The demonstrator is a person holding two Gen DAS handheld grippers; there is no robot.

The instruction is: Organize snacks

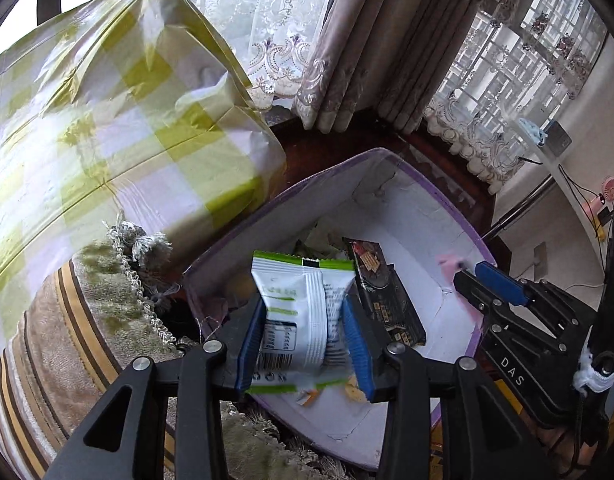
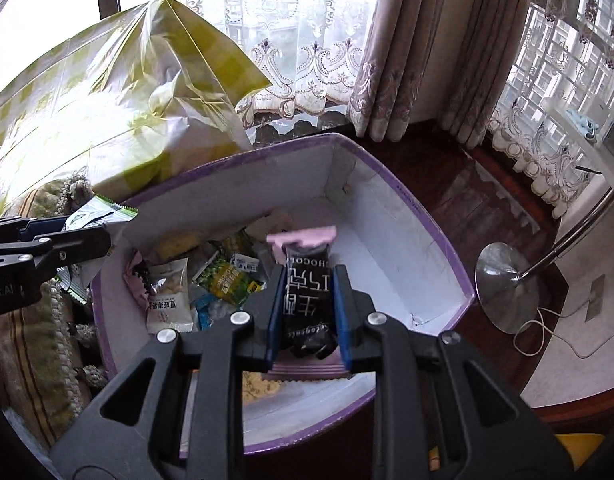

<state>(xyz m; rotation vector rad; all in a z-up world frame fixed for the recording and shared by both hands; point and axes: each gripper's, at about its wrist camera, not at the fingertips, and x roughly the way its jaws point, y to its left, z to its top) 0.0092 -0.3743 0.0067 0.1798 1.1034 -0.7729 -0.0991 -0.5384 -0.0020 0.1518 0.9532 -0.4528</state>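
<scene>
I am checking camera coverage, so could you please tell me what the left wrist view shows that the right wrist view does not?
Only the left wrist view shows the back of the white-and-green packet between the left tool's pads, and a black packet lying on the box floor.

Only the right wrist view shows the black-and-pink chocolate packet full on in the right tool, the snack pile in the box's left part, and a chrome lamp base.

Both show the purple-rimmed box, the green checked bag and the curtains.
</scene>
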